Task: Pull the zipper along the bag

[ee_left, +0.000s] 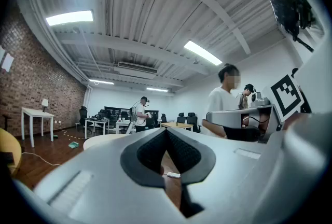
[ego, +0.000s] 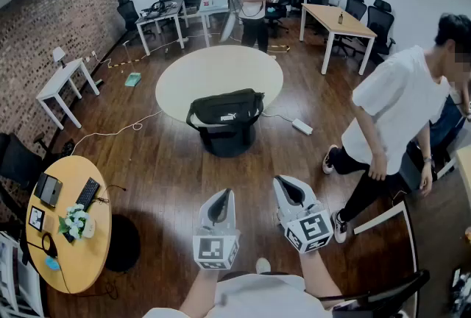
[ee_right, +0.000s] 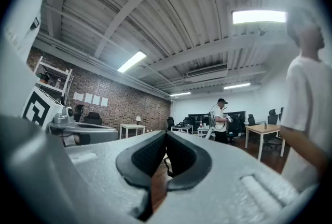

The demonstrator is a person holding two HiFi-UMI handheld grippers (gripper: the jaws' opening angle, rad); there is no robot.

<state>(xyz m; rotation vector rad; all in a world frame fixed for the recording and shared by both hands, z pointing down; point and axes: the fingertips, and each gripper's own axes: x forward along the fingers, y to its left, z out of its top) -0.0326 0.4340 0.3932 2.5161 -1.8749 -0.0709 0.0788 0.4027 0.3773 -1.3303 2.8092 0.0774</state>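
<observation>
A black duffel bag (ego: 224,109) lies on the near edge of a round white table (ego: 221,70) in the middle of the room. Its zipper is too small to make out. Both grippers are held close to my body, well short of the bag and touching nothing. My left gripper (ego: 222,195) is shut, its dark pads meeting at the tips (ee_left: 166,134) with nothing between them. To its right, my right gripper (ego: 284,182) is also shut and empty (ee_right: 166,136). Both point up and ahead towards the table, and their own jaws hide the bag in the two gripper views.
A person in a white shirt (ego: 401,110) stands bent over at the right, close to my path. Another person (ego: 254,0) stands behind the table. A yellow round table (ego: 73,235) with small items is at my left. A power strip (ego: 302,126) and cables lie on the wooden floor.
</observation>
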